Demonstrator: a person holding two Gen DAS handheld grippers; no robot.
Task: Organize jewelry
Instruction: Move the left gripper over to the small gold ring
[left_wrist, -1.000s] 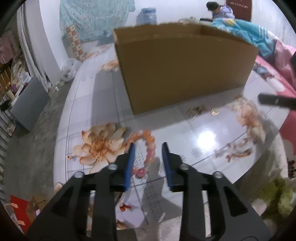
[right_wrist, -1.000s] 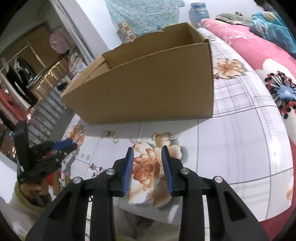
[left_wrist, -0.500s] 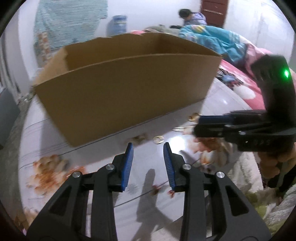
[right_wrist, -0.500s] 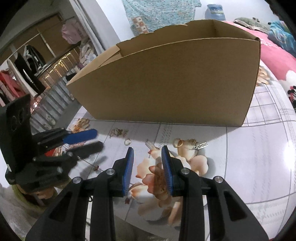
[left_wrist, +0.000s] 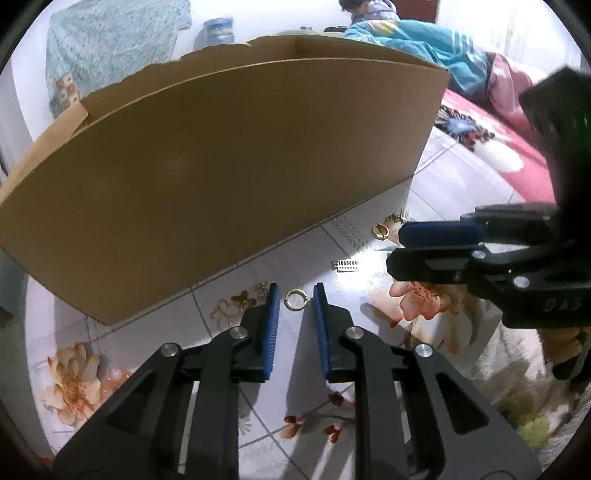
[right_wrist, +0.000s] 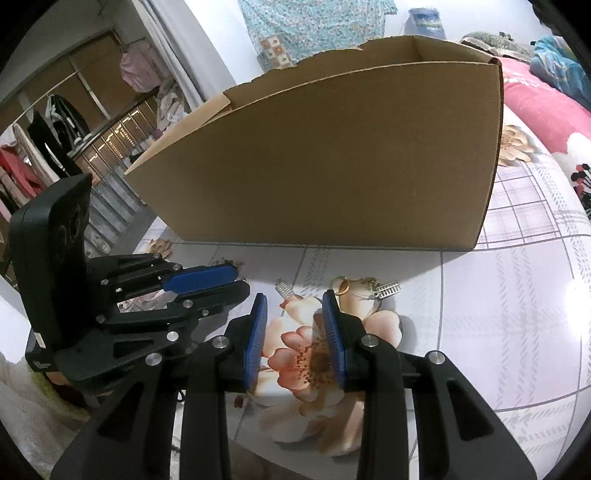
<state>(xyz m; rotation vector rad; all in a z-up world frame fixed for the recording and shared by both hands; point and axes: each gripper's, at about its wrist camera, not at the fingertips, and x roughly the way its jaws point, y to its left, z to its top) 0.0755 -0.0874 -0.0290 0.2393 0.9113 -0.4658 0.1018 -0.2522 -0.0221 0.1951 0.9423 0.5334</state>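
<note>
The left hand-held gripper (left_wrist: 294, 295) hangs low over the counter (left_wrist: 229, 273) with its blue-padded fingers (left_wrist: 271, 325) apart, and a small gold ring (left_wrist: 295, 298) lies on the surface in the gap just beyond the fingertips, touching neither pad as far as the view shows. A little farther out to the right lies a small silver comb-like clip (left_wrist: 346, 264), and beyond it a second gold ring (left_wrist: 381, 230) with a bit of chain, close to the box's front edge. Left of the first ring sits a small gold floral piece (left_wrist: 260, 290).

The right hand-held gripper (right_wrist: 292, 301) also stands with its fingers apart and nothing between them, above a printed peach flower (right_wrist: 314, 354) on the counter's cloth. Just ahead of its right fingertip lie a gold ring (right_wrist: 340, 285) and a silver clip (right_wrist: 388, 290); a small silver spring-like piece (right_wrist: 283, 288) lies ahead of the gap.

A large open cardboard box (left_wrist: 221, 166) stands on the counter behind all the jewelry.
</note>
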